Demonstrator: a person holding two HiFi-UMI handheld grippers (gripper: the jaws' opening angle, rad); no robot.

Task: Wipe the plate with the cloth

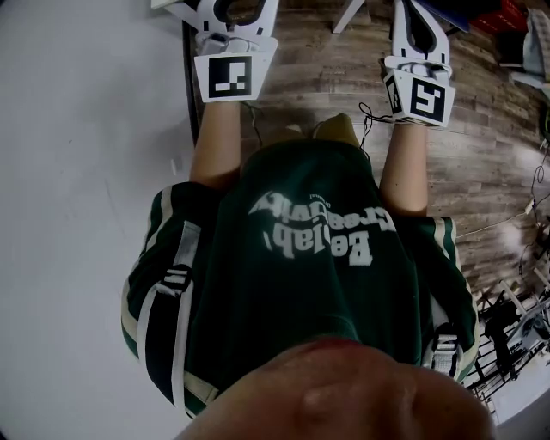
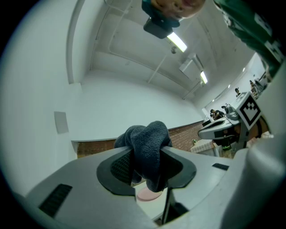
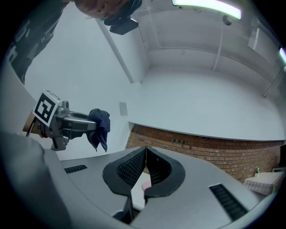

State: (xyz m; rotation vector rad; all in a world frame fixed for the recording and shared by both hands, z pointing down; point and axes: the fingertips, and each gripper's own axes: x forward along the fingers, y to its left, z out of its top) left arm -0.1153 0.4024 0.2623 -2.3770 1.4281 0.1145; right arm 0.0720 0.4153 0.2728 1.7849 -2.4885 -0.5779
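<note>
- Left gripper view: left claw clamped on dark cloth; hold it firmly.
- Right claw closed, empty.
- Next: tip cloth down onto the pink disc, likely the plate.

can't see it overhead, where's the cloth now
The dark grey-blue terry cloth is pinched between the left gripper's fingers; the right gripper view shows it dangling at left.

Ceiling tubes are glaring overhead, lighting walls evenly; fisheye corners are vignetting black, lines bending.
</note>
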